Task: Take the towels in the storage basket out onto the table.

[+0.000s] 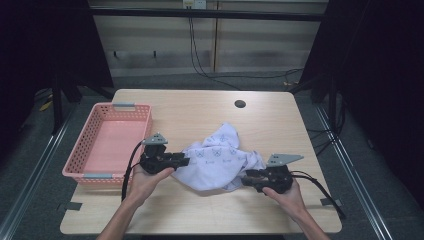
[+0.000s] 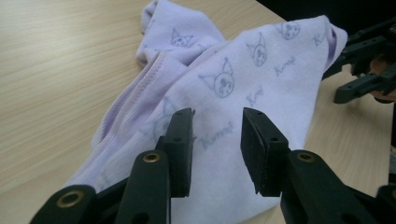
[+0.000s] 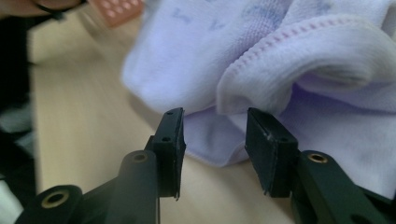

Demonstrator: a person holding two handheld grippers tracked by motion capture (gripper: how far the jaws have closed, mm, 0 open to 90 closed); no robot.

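Your lilac printed cloth (image 1: 217,157) lies crumpled on the table (image 1: 200,117), just right of the pink basket (image 1: 107,142). Your left gripper (image 1: 184,161) sits at the cloth's left edge, between basket and cloth, jaws parted with nothing pinched. Your right gripper (image 1: 246,176) meets the cloth's right edge, jaws likewise apart, a fold (image 3: 280,70) lying just beyond them.

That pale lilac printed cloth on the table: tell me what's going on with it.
A person holds a black two-jaw gripper in each hand at a light wooden table. The pale lilac cloth with cat-face prints lies crumpled between them. The left gripper and the right gripper point at opposite edges of it, jaws open with nothing clamped. A pink perforated plastic basket stands at the left, nothing showing inside it.
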